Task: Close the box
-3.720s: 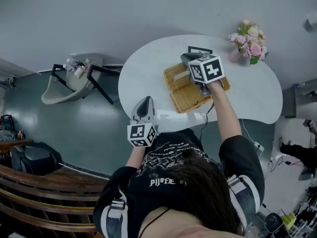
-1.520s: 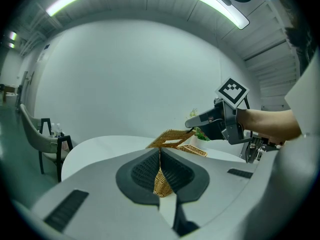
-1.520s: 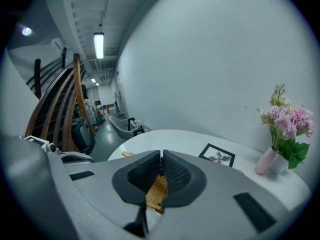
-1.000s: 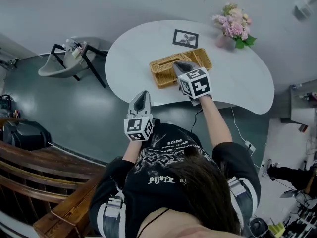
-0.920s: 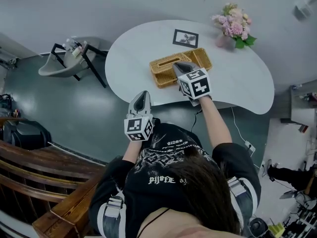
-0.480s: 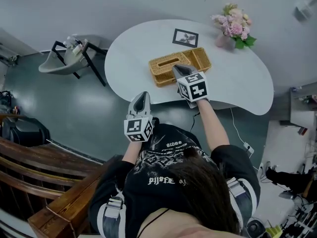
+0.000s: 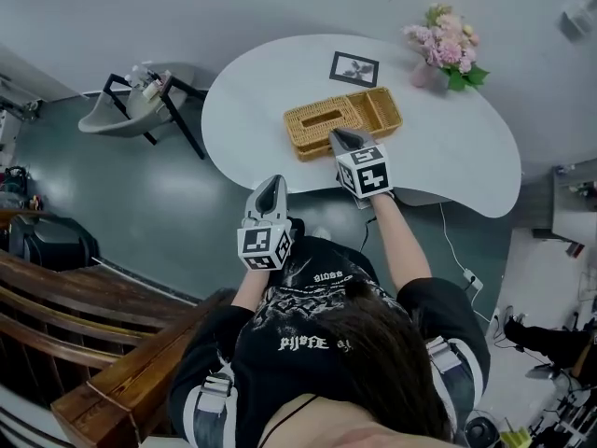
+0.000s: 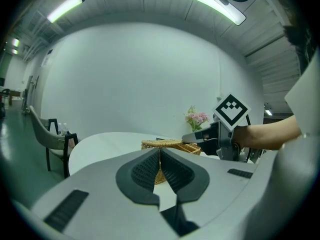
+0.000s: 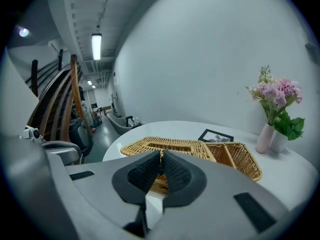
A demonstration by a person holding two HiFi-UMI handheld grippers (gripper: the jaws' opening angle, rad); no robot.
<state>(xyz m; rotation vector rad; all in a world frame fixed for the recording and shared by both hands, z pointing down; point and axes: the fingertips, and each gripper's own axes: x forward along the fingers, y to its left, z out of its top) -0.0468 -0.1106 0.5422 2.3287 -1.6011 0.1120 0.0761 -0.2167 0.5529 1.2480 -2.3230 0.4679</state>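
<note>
The wicker box sits mid-desk in the upper centre of the head view, on the white desk. Its lid lies flat over the left part, while the right part shows open. The right gripper meets it from below in the frame, fingers pinched on the lid's near edge, and the left gripper hangs lower left by the desk's edge, well apart from the box, fingers together on nothing. A framed picture lies just above the box, and a vase of pink flowers stands at the upper right.
</note>
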